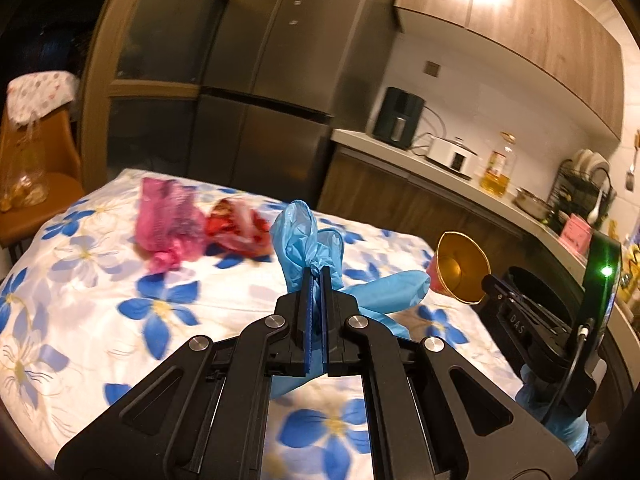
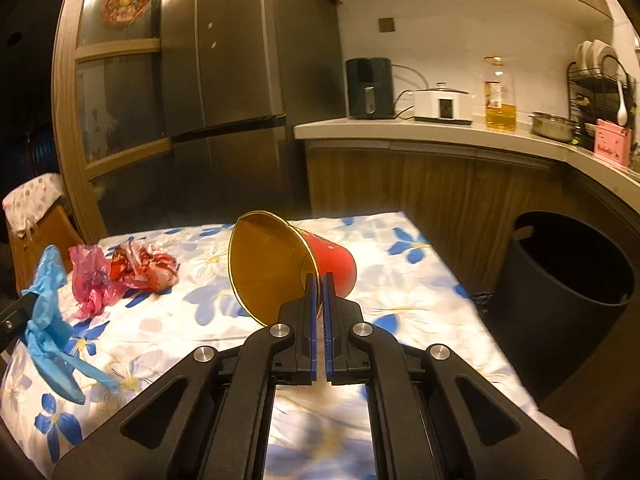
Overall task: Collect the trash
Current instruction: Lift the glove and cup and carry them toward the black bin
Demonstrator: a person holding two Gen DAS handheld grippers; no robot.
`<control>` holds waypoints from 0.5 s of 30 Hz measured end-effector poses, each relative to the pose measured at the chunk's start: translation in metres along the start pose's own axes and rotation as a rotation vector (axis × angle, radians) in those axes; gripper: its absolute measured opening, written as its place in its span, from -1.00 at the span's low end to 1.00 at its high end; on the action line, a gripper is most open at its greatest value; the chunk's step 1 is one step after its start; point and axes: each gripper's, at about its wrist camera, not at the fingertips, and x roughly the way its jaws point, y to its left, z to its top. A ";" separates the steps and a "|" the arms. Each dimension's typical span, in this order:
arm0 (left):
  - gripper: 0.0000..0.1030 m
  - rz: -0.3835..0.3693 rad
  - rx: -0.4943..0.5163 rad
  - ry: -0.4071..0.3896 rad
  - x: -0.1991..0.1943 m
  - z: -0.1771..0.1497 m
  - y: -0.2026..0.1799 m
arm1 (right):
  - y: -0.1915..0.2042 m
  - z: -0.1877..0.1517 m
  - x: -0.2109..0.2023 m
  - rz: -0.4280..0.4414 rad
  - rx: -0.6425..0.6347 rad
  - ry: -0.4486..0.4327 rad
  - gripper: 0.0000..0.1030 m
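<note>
Low in the left view, the left gripper (image 1: pixel 316 276) has its jaws squeezed tight on a blue glove (image 1: pixel 304 236). The glove sticks up past the tips and hangs down under them, above the surface (image 1: pixel 100 300) with its blue flower cloth.

Low in the right view, the right gripper (image 2: pixel 319 280) has its jaws pinched on the rim of a red cup (image 2: pixel 288 264). The cup is gold inside. It is tipped on its side with its mouth turned toward the camera, and it looks lifted just off the cloth.

A little farther back, at the middle left of both views, two more bits of trash lie on the cloth. One is a pink bag (image 1: pixel 168 224). Right beside it is a crumpled red wrapper (image 1: pixel 240 228). They touch or nearly touch.

At the right of the right view, a black bin (image 2: pixel 568 280) stands on the floor next to the surface, under the kitchen counter. Its mouth is open.

I think the step now is to carry the cup and the glove to the bin. To do it well, keep both grips tight on the way over. Bring each thing right above the dark mouth before letting go. The glove is floppy and light, so hold it low over the bin, or it may catch on the edge. Then the bag and wrapper are left to pick up.
</note>
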 end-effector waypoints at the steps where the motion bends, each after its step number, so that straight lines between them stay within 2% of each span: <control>1: -0.96 -0.007 0.008 0.000 0.001 0.000 -0.006 | -0.006 0.001 -0.005 -0.008 0.006 -0.008 -0.93; 15: -0.96 -0.173 0.150 -0.003 0.029 0.004 -0.117 | -0.089 0.015 -0.054 -0.157 0.076 -0.115 -0.94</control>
